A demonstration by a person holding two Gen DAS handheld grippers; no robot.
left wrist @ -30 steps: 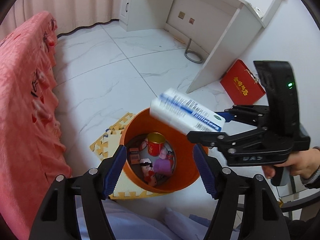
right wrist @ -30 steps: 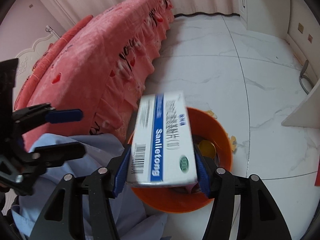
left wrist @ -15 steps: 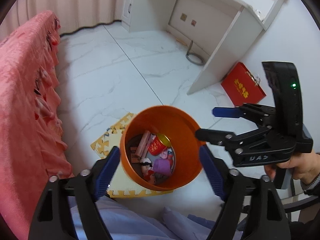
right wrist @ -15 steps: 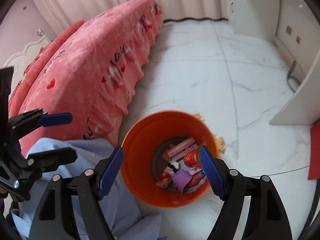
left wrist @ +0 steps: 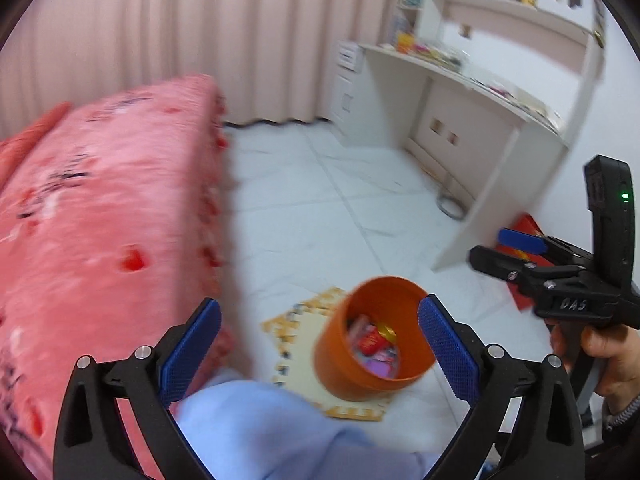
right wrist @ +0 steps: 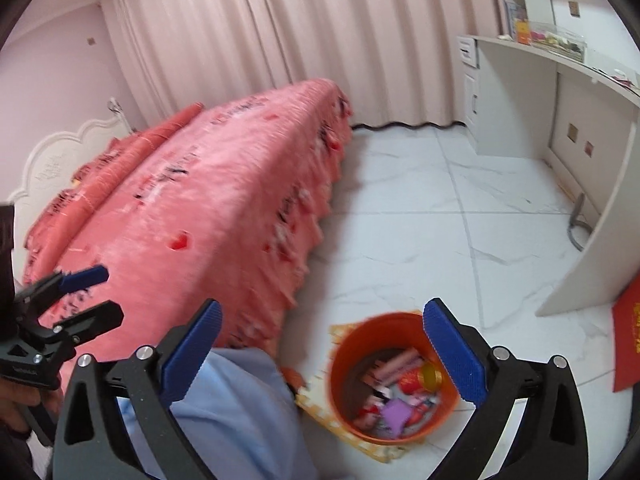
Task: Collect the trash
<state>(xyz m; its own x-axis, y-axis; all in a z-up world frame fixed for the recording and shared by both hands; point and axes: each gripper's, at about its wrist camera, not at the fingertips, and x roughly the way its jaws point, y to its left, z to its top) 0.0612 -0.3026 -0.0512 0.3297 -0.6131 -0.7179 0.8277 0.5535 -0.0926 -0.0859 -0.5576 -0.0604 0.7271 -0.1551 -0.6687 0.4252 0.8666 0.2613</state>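
left gripper (left wrist: 318, 354): jaws wide, holding nothing. right gripper (right wrist: 322, 358): jaws wide, holding nothing. orange bin (right wrist: 394, 376): on floor, trash inside.

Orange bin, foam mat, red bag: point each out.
Orange bin (right wrist: 348, 412), right wrist view, outer wall.
Foam mat (left wrist: 298, 326), left wrist view, bare top beside bin.
Red bag (right wrist: 628, 344), right wrist view, front face.

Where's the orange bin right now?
The orange bin stands on the foam mat, low centre-right in both views, beside the pink bed.
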